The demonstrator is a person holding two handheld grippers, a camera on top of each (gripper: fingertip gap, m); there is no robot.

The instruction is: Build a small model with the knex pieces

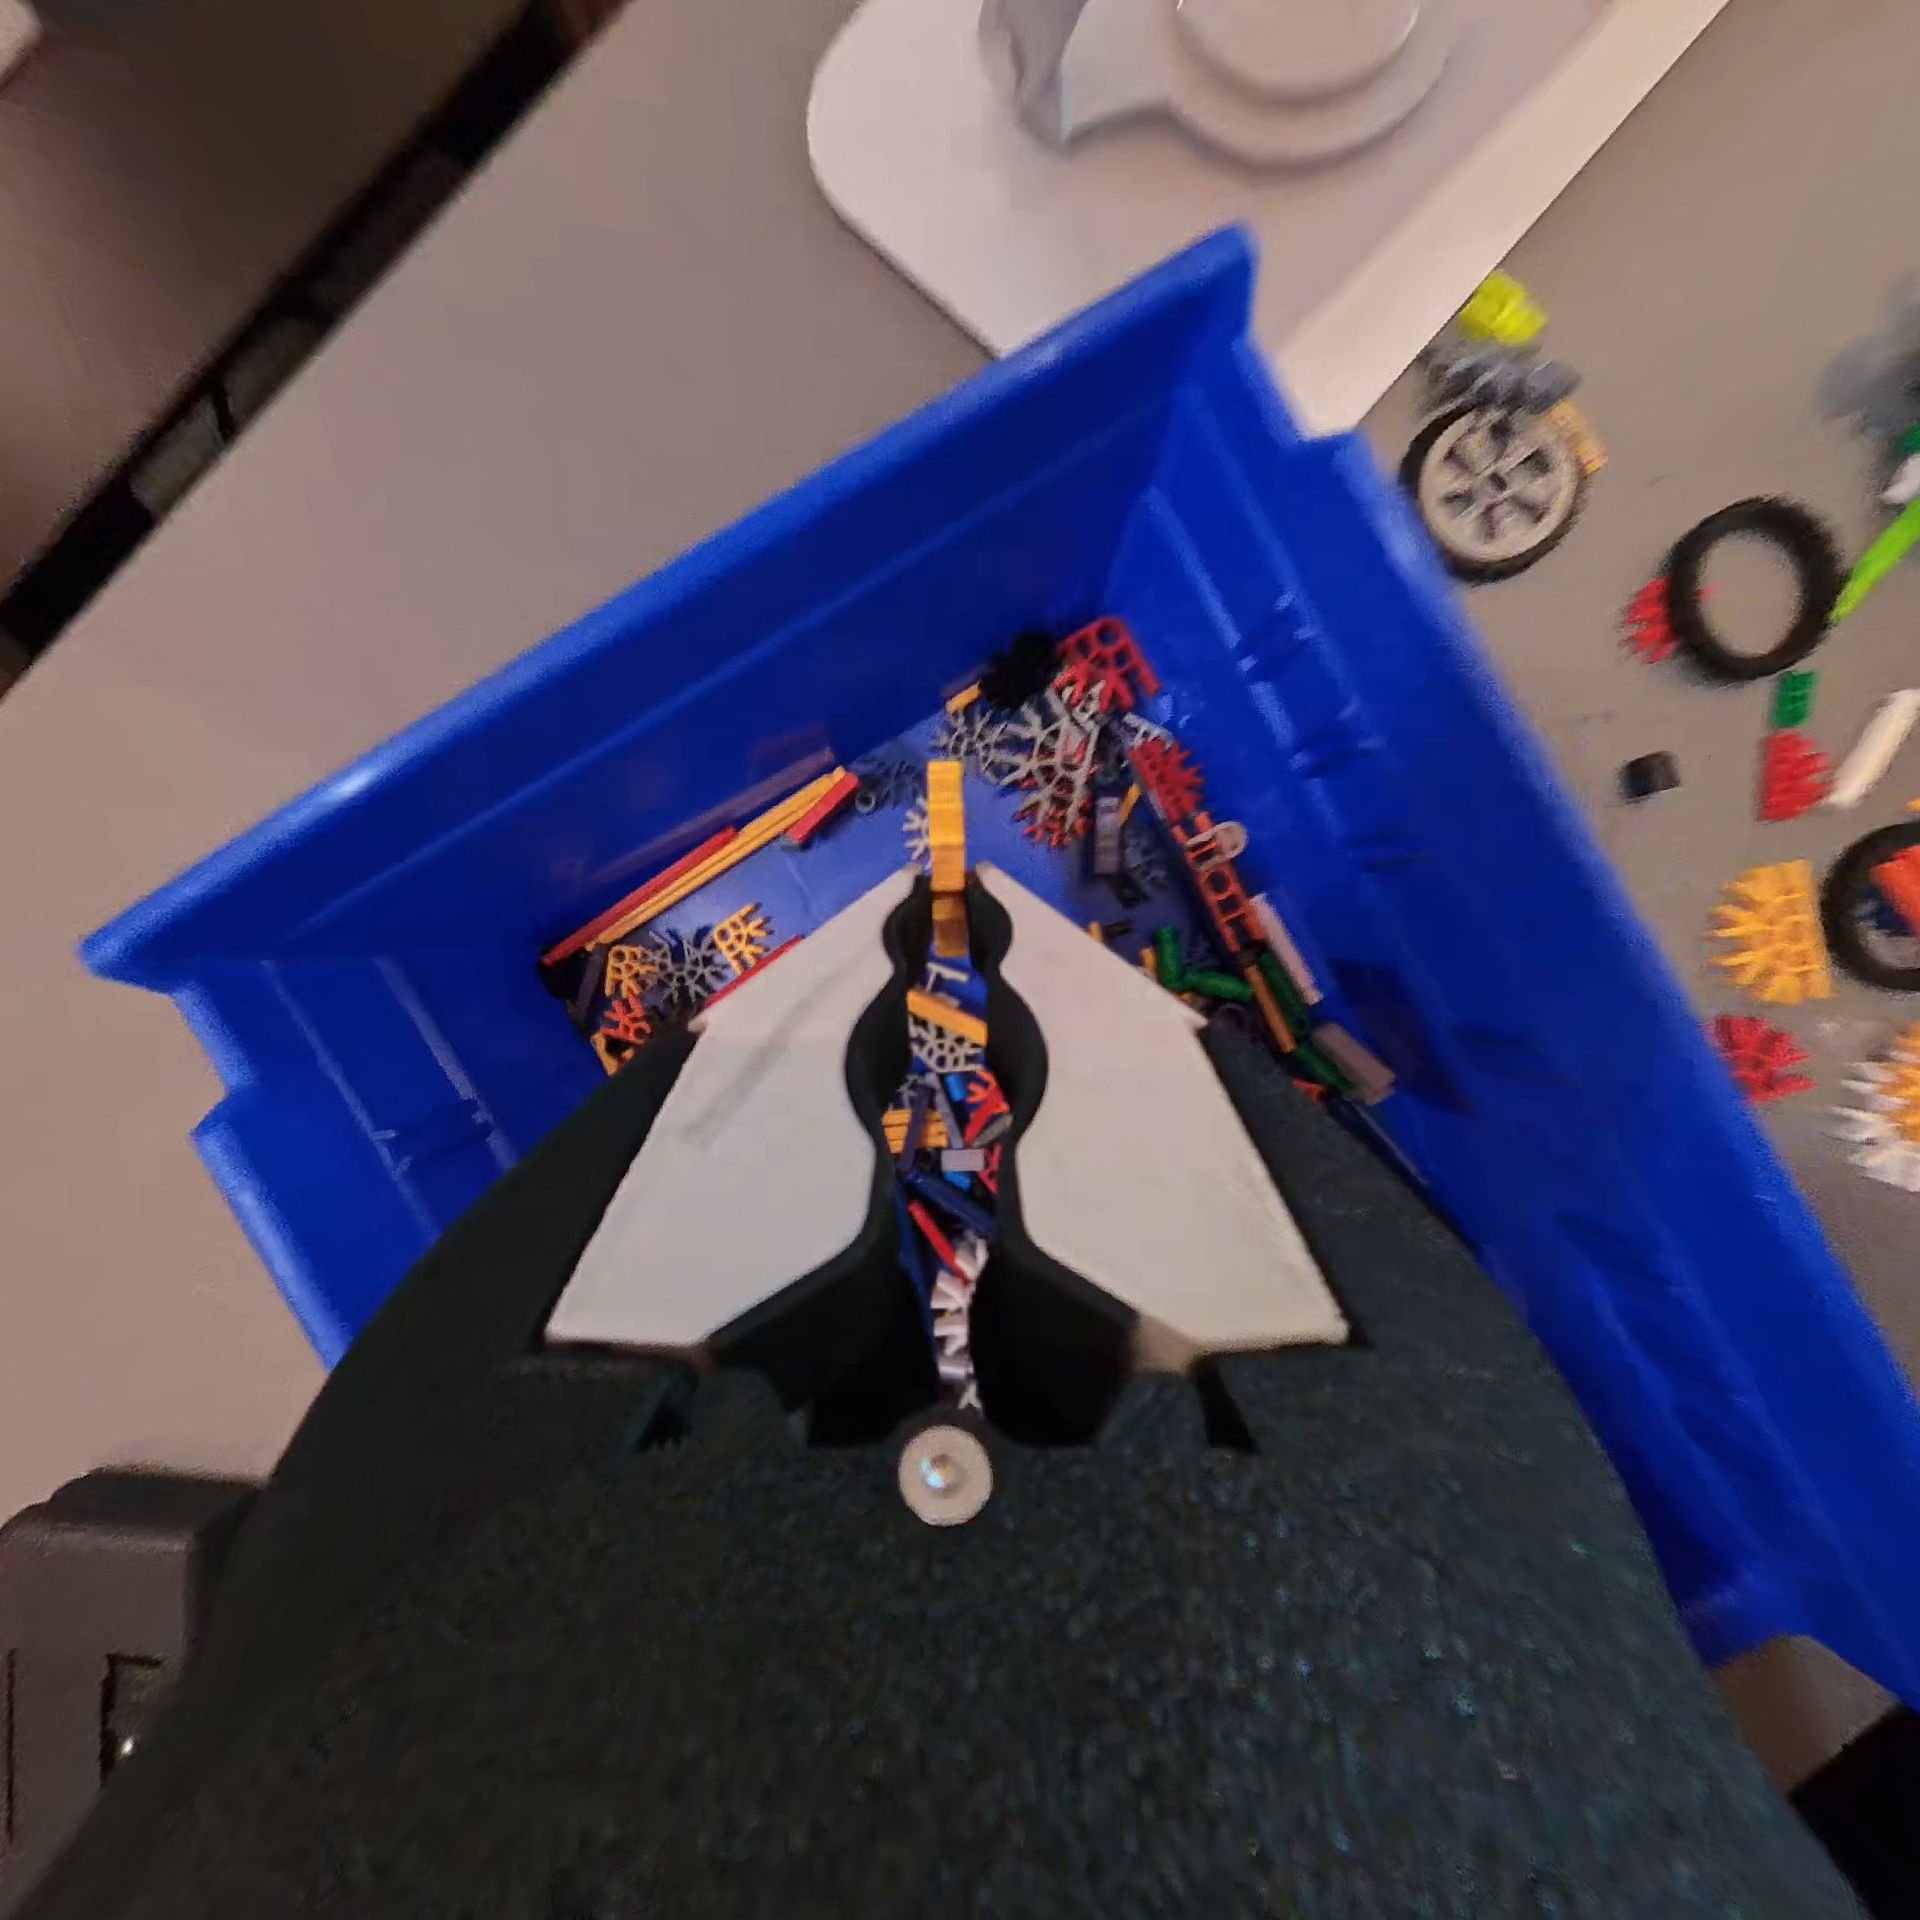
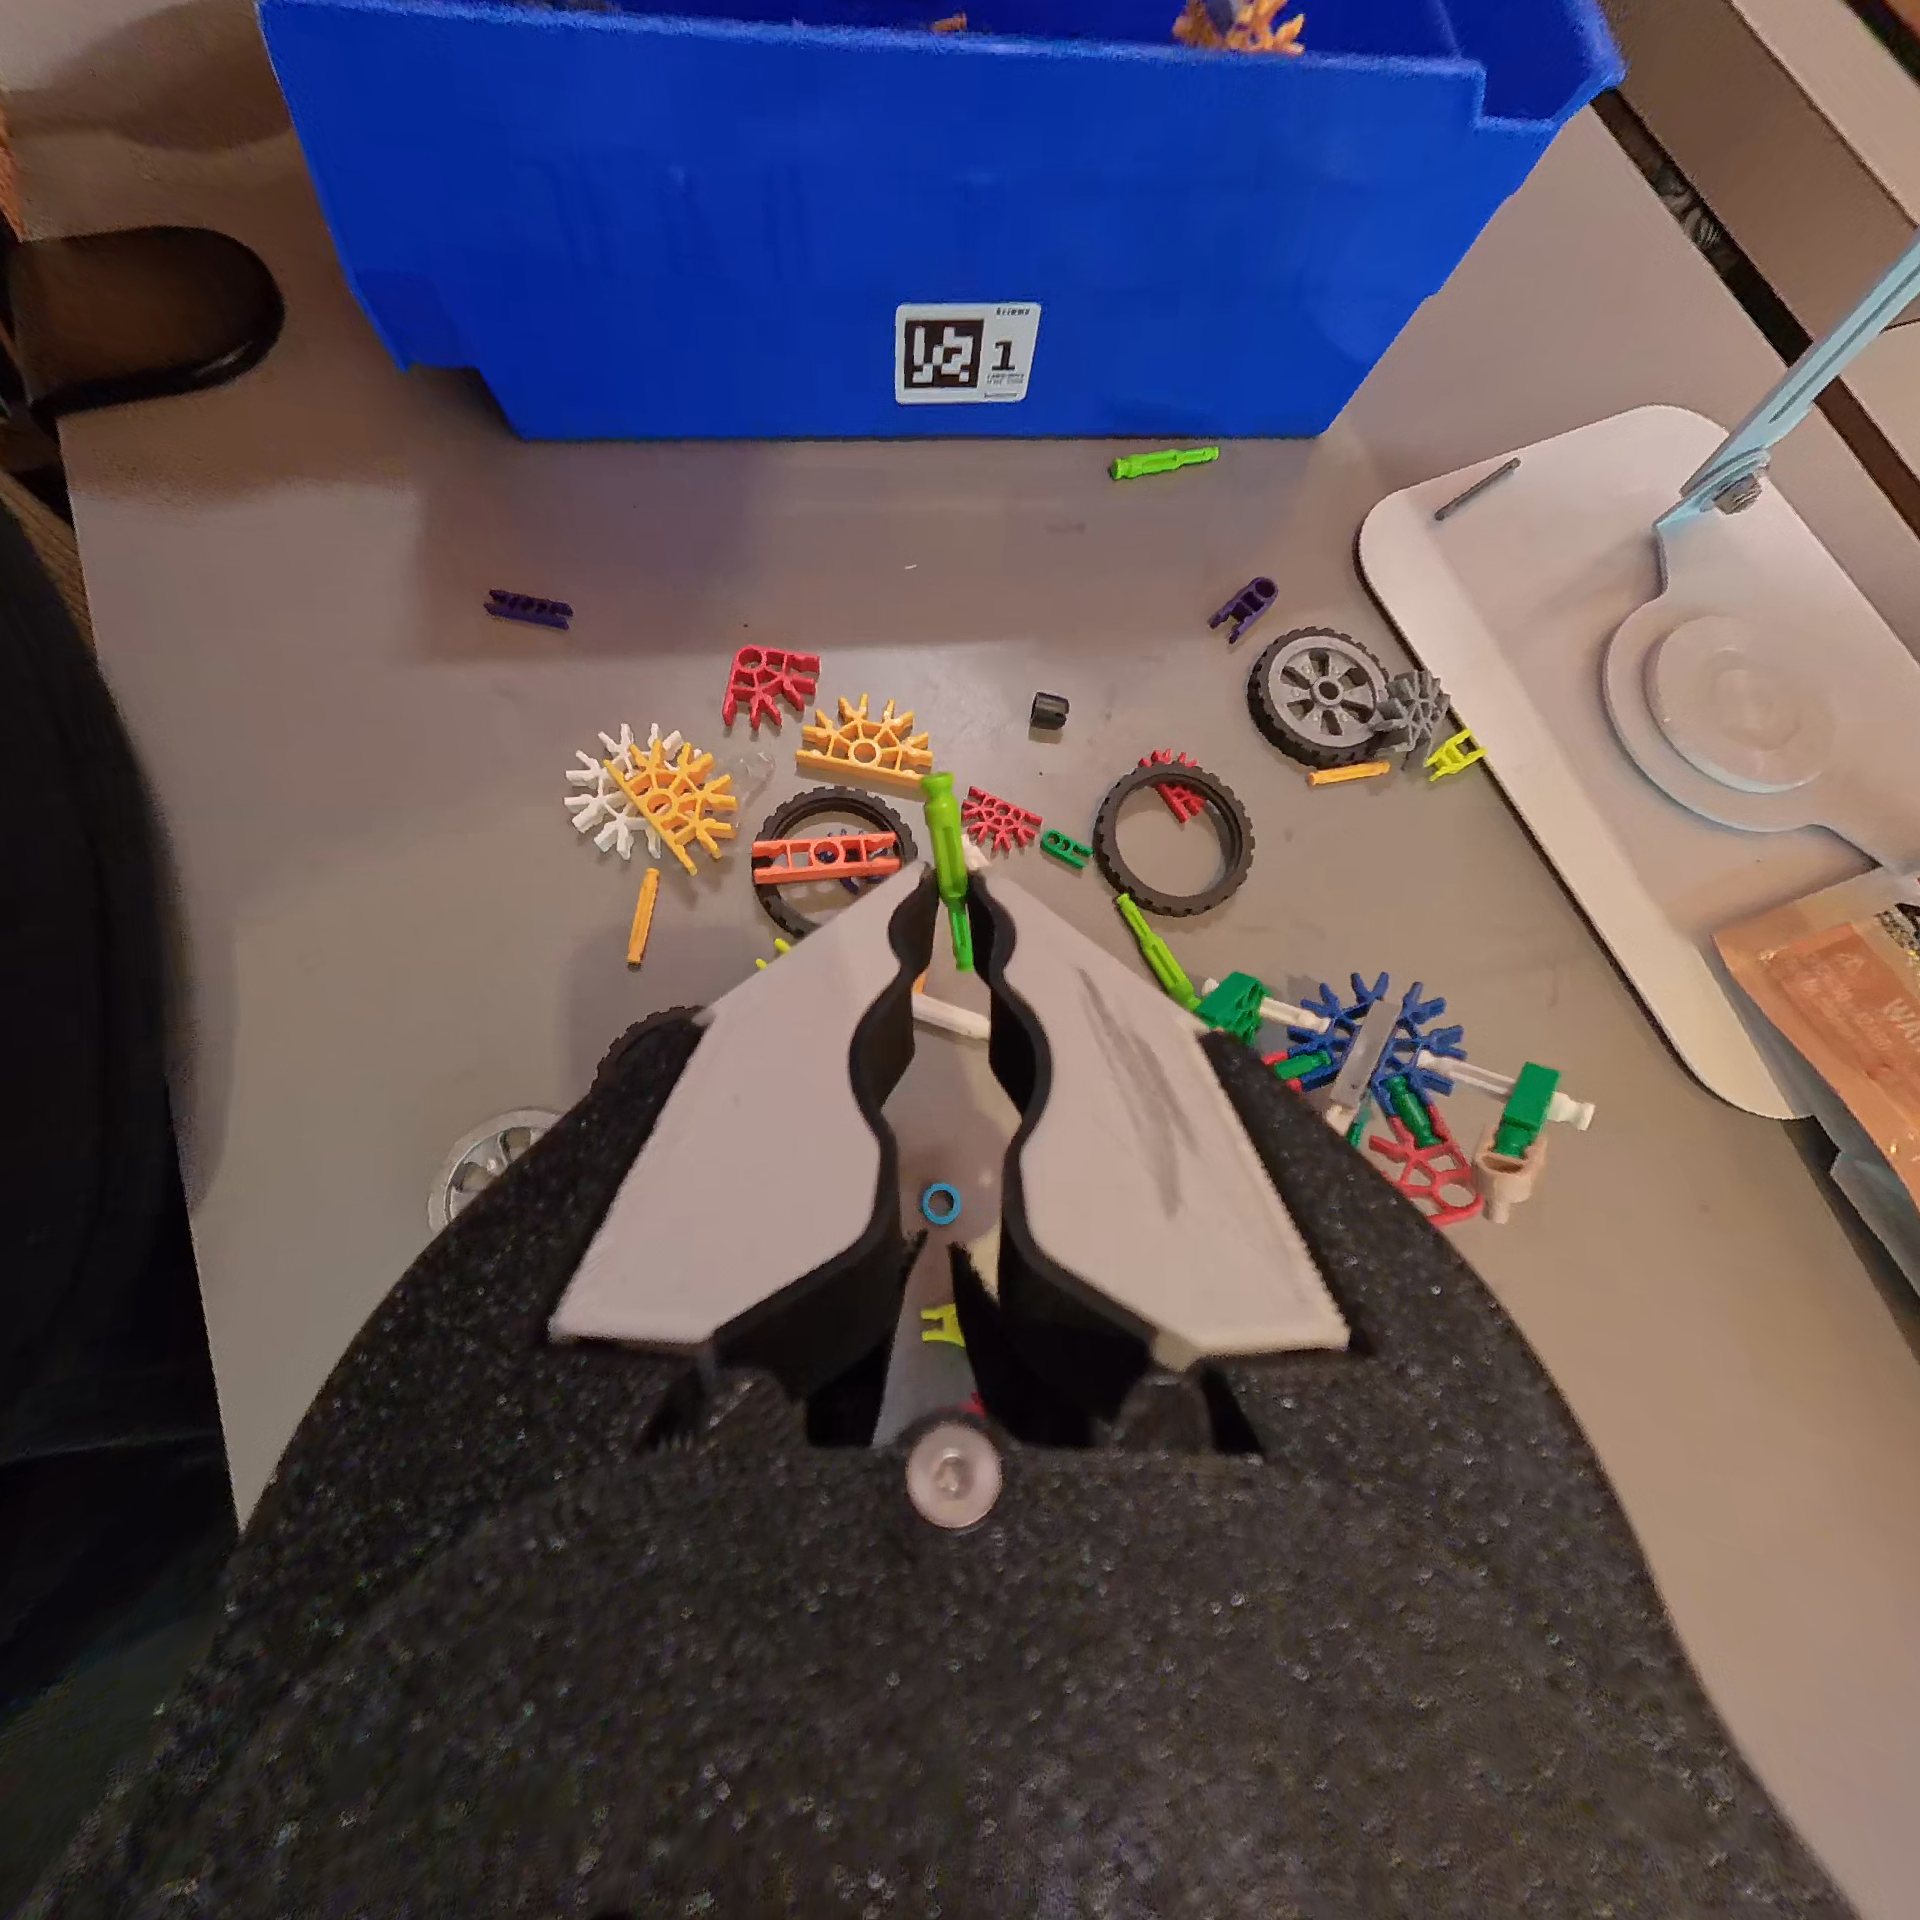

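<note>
A: What have the left tongs (image 1: 945,881) got?
B: They pinch a yellow piece (image 1: 943,821) above the blue bin (image 1: 1299,665) of building parts.
A: And the right tongs (image 2: 948,885)?
B: Clenched on a lime green rod (image 2: 943,842), over loose parts on the grey counter (image 2: 343,748)

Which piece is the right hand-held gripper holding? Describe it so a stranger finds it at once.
Start at the blue bin at the table's far side, then come down to the scatter of toy parts before it. The right hand-held gripper is shut on a lime green rod, standing up from the tips, unlike the other green rods lying flat.
</note>
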